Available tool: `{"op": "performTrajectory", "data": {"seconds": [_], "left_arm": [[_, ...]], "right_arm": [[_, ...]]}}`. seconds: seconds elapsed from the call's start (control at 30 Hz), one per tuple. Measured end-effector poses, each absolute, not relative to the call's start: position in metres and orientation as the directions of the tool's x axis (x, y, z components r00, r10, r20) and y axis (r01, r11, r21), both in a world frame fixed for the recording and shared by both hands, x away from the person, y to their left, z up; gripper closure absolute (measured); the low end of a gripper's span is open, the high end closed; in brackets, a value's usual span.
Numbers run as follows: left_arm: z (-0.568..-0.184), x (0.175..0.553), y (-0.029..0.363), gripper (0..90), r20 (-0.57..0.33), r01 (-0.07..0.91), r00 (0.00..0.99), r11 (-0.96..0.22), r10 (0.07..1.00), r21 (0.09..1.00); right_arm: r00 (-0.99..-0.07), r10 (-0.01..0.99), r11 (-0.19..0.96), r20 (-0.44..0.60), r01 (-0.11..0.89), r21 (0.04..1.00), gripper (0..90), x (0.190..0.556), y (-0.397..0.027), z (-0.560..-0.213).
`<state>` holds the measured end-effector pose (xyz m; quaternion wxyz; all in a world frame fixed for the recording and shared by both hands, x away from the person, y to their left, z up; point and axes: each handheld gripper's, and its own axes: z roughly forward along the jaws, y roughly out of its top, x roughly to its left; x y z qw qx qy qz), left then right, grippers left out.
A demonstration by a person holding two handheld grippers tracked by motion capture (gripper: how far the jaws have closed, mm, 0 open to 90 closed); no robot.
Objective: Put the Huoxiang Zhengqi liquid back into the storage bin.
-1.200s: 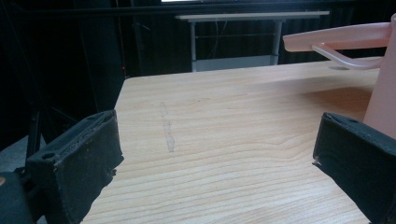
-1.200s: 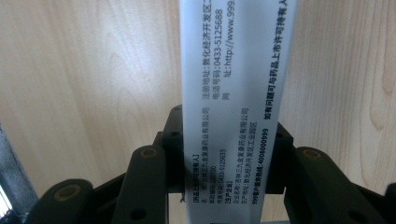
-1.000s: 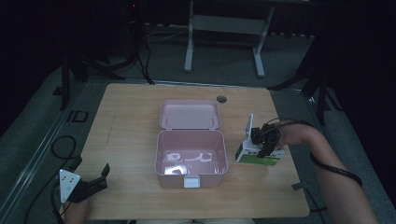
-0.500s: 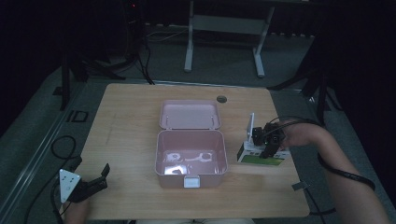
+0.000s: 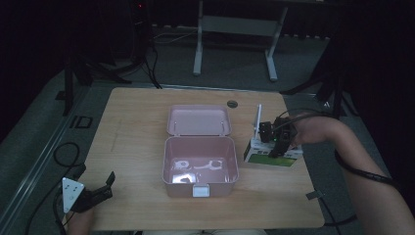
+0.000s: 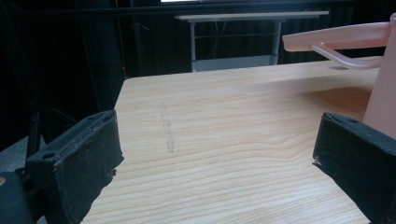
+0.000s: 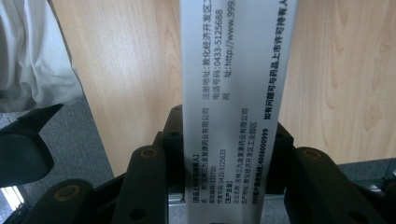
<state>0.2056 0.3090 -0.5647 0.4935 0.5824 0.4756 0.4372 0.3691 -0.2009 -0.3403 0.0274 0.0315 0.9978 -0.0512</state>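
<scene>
High view: the right claw [image 5: 275, 142] is clamped on a green-and-white box [image 5: 272, 155] near the right edge of the tabletop [image 5: 137, 122], just beside the open pink case [image 5: 199, 164] at the middle. The left claw [image 5: 95, 193] rests at the front left corner, its jaws wide with nothing between them.

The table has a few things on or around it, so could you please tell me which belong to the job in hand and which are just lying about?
In the job:
- white and green carton, clamped in the right gripper
- open pink box beside it, lid back

Lying about:
- left gripper, jaws open, idle at the table's near left corner
- small dark cap at the far edge
- white-framed table behind
</scene>
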Motion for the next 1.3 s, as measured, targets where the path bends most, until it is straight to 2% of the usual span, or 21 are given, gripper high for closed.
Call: {"op": "performTrajectory", "data": {"seconds": [0.7,1.3], "left_arm": [[-0.565,0.205,0.309,1.1,0.039,0.122,0.170,-0.060,0.985,0.991],[-0.565,0.205,0.309,1.1,0.041,0.119,0.173,-0.062,0.984,0.991]], "right_arm": [[-0.997,0.002,0.997,-0.071,0.007,-0.080,62.1,0.361,-0.147,-0.311],[-0.997,-0.062,0.996,-0.055,-0.058,-0.071,62.1,0.351,-0.092,-0.307]]}}
